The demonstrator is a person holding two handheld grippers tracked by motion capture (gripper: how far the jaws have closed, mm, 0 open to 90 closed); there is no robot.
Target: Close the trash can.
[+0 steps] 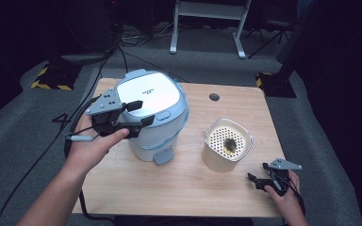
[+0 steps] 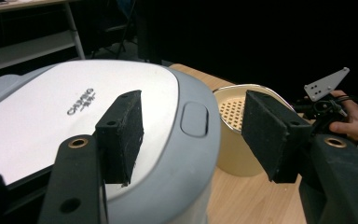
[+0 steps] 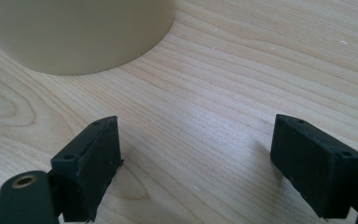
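A squat appliance (image 1: 153, 117), something like a rice cooker, stands on the left half of the pale wooden tabletop (image 1: 179, 181), its body white and light blue with rounded corners and a smooth, glossy, slightly domed lid (image 2: 70, 112) bearing small grey lettering. A rounded rectangular push button (image 2: 194, 120) is set into the grey-blue rim at the front of the lid, and a small blue tab sticks out at the base. The left tool (image 1: 136, 115) hovers over the front left edge of that lid, its two black, flat, matte pads spread wide with nothing between them; in the left gripper view one pad hangs above the lid surface and the other out past its edge, neither clearly pressing on anything. To the right of the cooker, apart from it, sits a cream-coloured inner basket (image 1: 227, 143) with softly squared walls and a perforated floor, dotted with rows of small holes and holding a dark and yellowish clump in the middle. The right tool (image 1: 259, 181) rests low near the front right corner of the tabletop, close to the basket but not touching it, its blocky black pads wide apart over bare wood grain, holding nothing.
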